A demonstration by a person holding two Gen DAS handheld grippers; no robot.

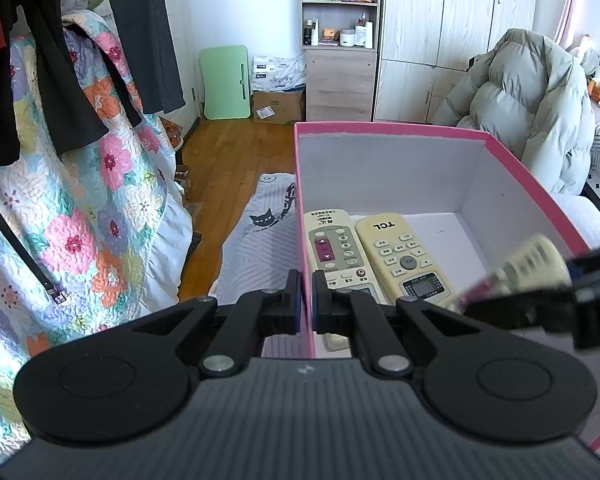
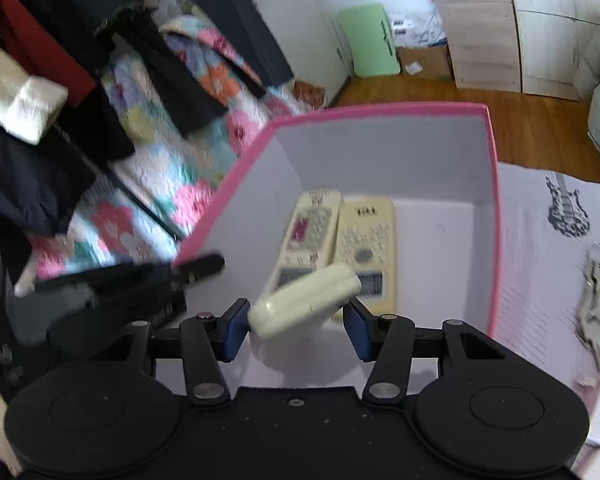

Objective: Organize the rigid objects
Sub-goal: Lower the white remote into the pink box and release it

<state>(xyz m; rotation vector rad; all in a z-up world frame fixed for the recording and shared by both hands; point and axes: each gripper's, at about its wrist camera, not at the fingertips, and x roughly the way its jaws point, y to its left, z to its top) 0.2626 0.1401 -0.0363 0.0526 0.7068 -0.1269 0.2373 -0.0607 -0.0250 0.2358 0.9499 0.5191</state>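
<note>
The cream remote (image 2: pixel 304 304) lies tilted between the right gripper (image 2: pixel 296 326)'s wide-apart fingers, over the pink box (image 2: pixel 380 110). The left gripper (image 1: pixel 307 304) pinches the box's left wall.

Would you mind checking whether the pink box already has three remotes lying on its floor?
No, only two remotes lie side by side on the floor of the pink box; a third one sits between the right claw fingers.
</note>
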